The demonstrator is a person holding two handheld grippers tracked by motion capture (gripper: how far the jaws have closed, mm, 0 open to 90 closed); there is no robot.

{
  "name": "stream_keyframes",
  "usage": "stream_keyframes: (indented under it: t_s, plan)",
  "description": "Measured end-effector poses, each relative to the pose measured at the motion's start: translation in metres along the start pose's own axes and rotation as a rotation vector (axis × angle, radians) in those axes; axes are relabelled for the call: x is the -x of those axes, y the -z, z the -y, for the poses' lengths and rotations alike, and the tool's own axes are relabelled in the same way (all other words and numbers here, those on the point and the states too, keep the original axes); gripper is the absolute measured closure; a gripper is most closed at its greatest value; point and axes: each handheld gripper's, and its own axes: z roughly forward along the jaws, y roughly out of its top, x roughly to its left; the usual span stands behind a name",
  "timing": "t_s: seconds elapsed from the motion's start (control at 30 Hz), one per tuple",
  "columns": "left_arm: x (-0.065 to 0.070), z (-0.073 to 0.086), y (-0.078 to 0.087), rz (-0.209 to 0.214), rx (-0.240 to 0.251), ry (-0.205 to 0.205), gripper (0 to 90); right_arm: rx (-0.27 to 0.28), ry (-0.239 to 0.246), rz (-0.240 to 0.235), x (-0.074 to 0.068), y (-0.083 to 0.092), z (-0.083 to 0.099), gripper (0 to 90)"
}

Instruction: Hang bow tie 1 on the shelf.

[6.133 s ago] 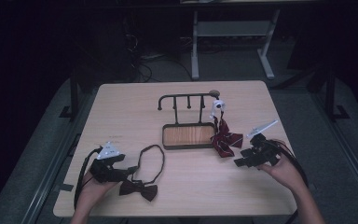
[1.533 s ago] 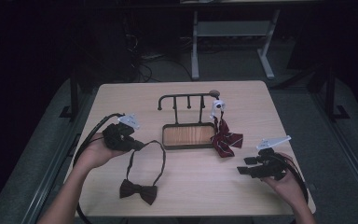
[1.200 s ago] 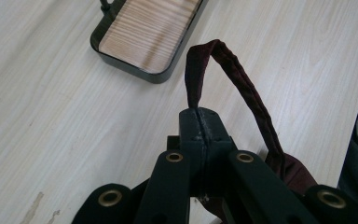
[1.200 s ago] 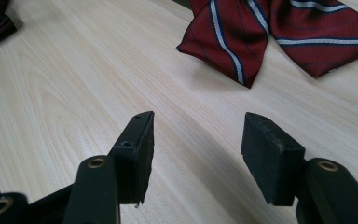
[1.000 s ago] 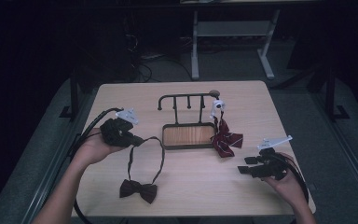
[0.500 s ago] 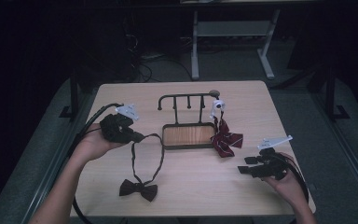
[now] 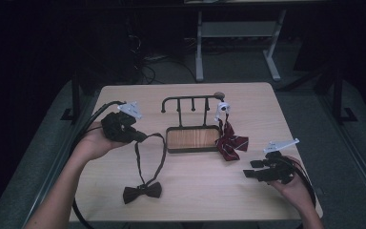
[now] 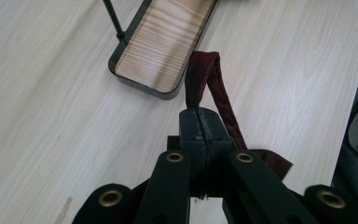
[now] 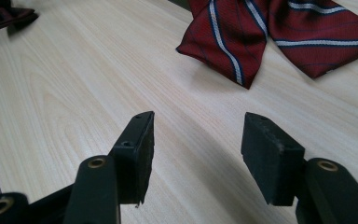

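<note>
- Left gripper (image 7: 138, 137) sits over the left side of the table (image 7: 124, 95), jaws pinched on the strap (image 7: 148, 151) of the dark bow tie (image 7: 142, 192).
- Strap loops down to the bow, which lies flat near the front edge.
- Small rack (image 7: 191, 100) with a wooden tray (image 7: 193, 138) stands mid-table.
- Striped red tie (image 7: 230, 143) lies just right of the tray.
- Right gripper (image 7: 249, 169) rests low at the right, jaws apart, nothing between them, near the red tie.
</note>
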Motion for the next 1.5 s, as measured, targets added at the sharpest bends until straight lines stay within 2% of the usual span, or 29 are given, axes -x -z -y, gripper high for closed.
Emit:
stream_keyframes:
  t_s: [0.5,1.1,1.5]
  plan:
    - [-0.009,-0.007,0.008,-0.012,-0.002,0.009,89.9,0.005,0.002,0.004,0.0,0.001,0.0,44.1]
    - [-0.023,-0.027,0.013,-0.032,-0.017,0.015,89.9,0.011,-0.004,0.003,0.001,0.003,0.001,44.1]
    - [-0.026,-0.038,0.014,-0.038,-0.01,0.017,89.8,0.01,0.005,0.003,0.0,0.003,0.001,44.1]
